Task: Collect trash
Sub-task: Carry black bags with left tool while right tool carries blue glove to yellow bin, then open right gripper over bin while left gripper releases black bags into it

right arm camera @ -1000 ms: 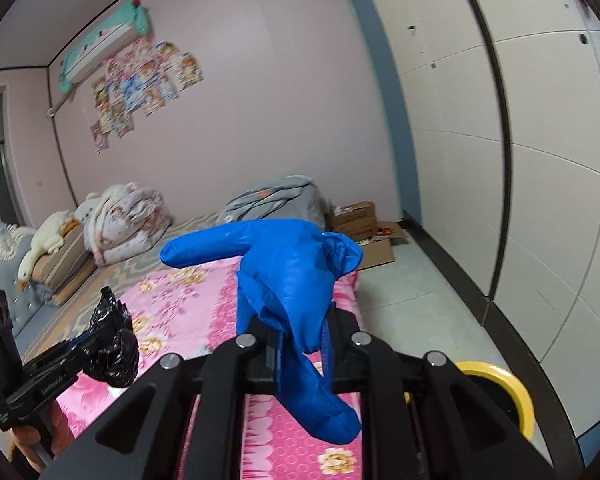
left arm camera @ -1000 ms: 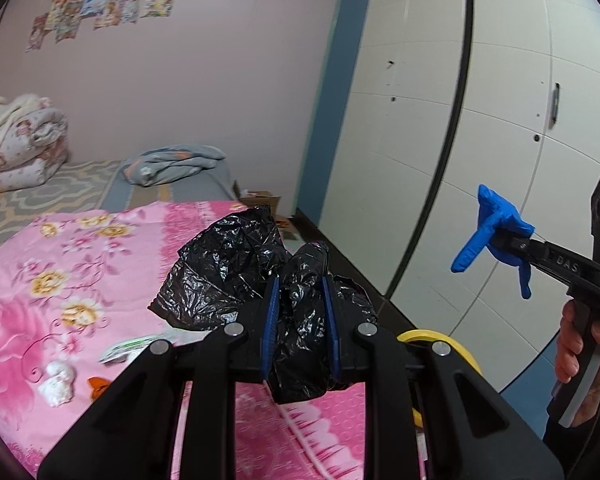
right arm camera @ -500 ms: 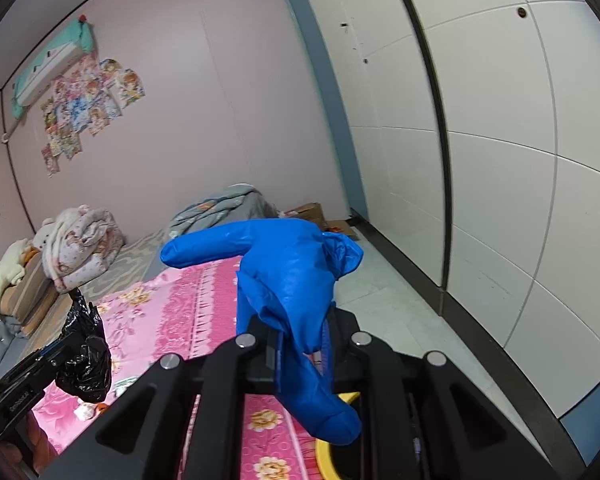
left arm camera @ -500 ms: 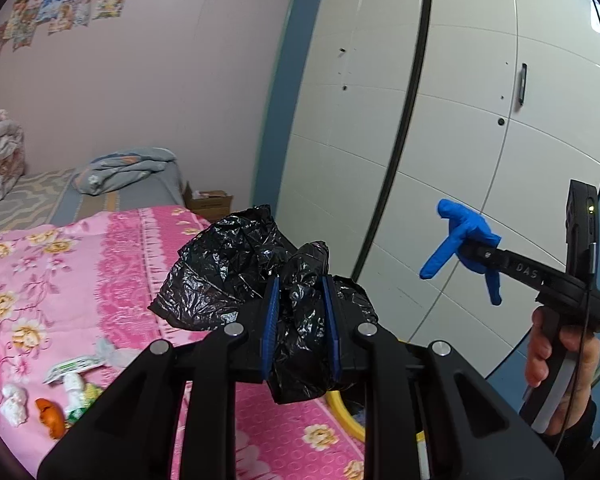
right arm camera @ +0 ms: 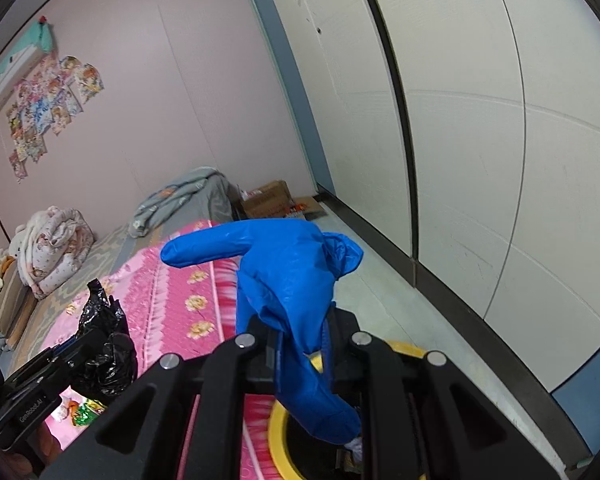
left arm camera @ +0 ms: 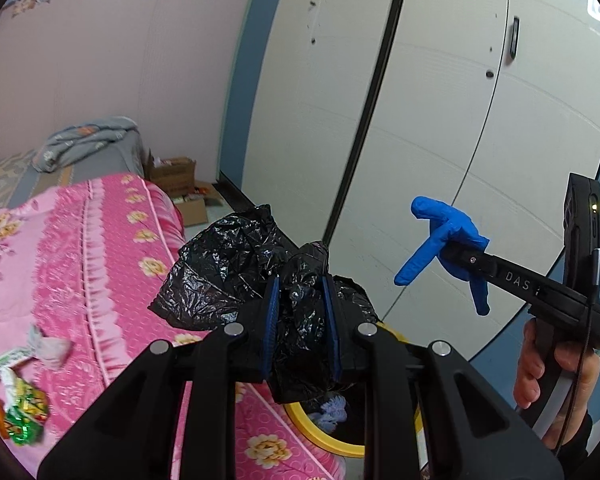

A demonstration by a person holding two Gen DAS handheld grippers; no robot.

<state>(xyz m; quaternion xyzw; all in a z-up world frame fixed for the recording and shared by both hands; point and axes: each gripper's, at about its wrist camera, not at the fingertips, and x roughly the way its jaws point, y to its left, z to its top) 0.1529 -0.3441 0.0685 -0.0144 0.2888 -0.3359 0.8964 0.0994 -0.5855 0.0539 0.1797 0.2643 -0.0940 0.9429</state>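
My left gripper [left arm camera: 300, 320] is shut on a crumpled black plastic bag [left arm camera: 228, 272] and holds it in the air above the bed edge. My right gripper [right arm camera: 303, 344] is shut on a blue rubber glove [right arm camera: 284, 272] and holds it over a yellow-rimmed bin [right arm camera: 278, 436] on the floor. The bin [left arm camera: 300, 420] also shows below the left gripper, with some trash inside. The glove [left arm camera: 448, 240] and right gripper show at the right in the left wrist view. The black bag [right arm camera: 104, 352] shows at lower left in the right wrist view.
A bed with a pink flowered cover [left arm camera: 60, 280] lies to the left; wrappers and a tissue [left arm camera: 24, 384] lie on it. White wardrobe doors [left arm camera: 480, 120] stand at the right. Cardboard boxes [left arm camera: 172, 180] sit on the floor by the far wall.
Both grippers have swung right, away from the bed and toward the wardrobe, and now hang over the yellow bin. Both keep their hold.
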